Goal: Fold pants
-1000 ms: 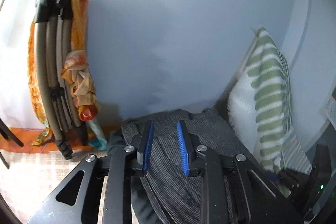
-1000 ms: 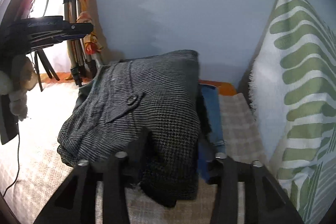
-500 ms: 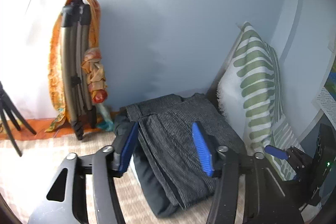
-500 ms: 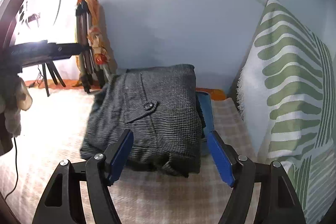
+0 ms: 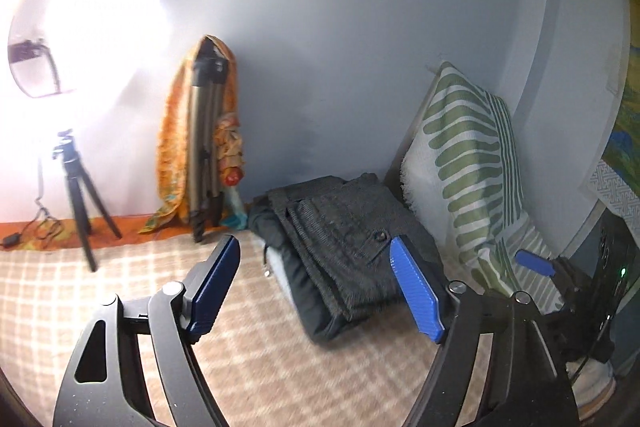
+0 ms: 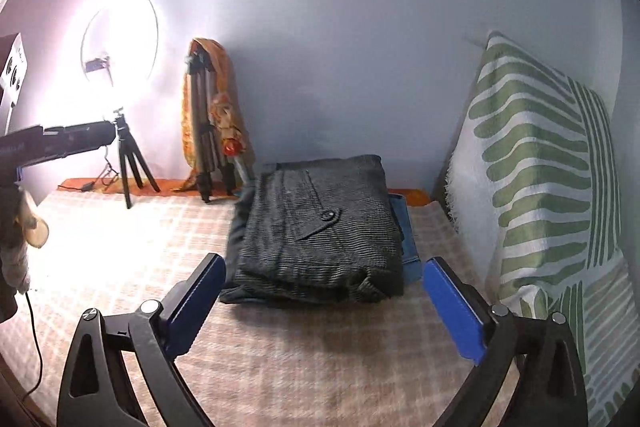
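The dark grey checked pants (image 6: 320, 227) lie folded in a flat bundle on a stack of other folded clothes, near the wall on the checked blanket (image 6: 120, 247). In the left wrist view the pants (image 5: 348, 239) sit ahead and to the right. My left gripper (image 5: 316, 287) is open and empty, held back from the stack. My right gripper (image 6: 320, 307) is open and empty, just in front of the bundle's near edge. The right gripper's blue pad also shows at the left wrist view's right side (image 5: 534, 262).
A green-and-white striped pillow (image 6: 540, 187) leans at the right of the stack. Blue jeans (image 6: 406, 231) lie under the pants. A folded tripod draped in orange cloth (image 6: 208, 131), a small black tripod (image 6: 128, 155) and a bright ring light (image 6: 120, 35) stand at the wall.
Both grippers opened, let go of the pants and pulled back from the stack. The folded pants now rest on the pile.
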